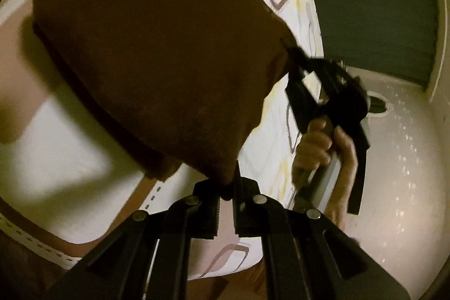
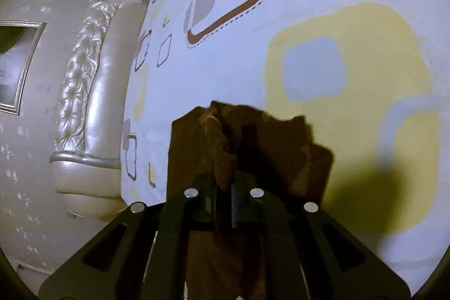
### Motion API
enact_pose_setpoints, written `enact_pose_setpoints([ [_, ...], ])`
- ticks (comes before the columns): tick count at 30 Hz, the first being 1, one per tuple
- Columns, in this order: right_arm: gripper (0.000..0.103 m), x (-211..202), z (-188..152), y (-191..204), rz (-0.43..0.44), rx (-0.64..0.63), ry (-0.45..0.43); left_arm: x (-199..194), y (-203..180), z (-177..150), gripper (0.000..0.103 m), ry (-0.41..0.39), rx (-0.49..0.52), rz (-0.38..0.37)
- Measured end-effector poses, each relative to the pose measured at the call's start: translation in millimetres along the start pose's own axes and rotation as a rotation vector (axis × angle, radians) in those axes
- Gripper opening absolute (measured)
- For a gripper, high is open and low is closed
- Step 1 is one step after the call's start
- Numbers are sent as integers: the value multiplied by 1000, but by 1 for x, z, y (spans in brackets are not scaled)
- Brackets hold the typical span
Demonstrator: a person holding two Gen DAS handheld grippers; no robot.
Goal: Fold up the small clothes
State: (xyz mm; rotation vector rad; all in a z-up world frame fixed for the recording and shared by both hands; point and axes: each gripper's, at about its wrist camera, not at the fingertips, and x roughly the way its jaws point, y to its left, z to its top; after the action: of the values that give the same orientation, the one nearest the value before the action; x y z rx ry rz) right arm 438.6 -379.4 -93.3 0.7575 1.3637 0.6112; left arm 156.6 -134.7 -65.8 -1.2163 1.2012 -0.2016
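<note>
My left gripper is clamped on one corner of the brown cloth; my right gripper pinches the next corner; cloth hangs lifted above the bedsheet, held edge stretched between both hands; bulk lies ahead, neither hand nearer.

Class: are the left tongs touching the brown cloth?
Touching. The left wrist view shows the left tongs shut on a corner of the brown cloth.

dim warm indoor light, heavy fisheye warp w/ dark corners, motion blur, hard shadows
</note>
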Motion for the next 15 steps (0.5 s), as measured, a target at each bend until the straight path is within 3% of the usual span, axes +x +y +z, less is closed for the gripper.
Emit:
enact_pose_setpoints([
  [9, 6, 14, -4, -34, -103, 22, 27, 32, 38, 8, 7, 31, -31, 105],
  [12, 8, 8, -4, -45, -103, 65, -7, 35, 39, 12, 7, 54, 6, 123],
  [15, 17, -10, -2, -58, -133, 129, -86, 43, 33, 18, 10, 79, 34, 119],
])
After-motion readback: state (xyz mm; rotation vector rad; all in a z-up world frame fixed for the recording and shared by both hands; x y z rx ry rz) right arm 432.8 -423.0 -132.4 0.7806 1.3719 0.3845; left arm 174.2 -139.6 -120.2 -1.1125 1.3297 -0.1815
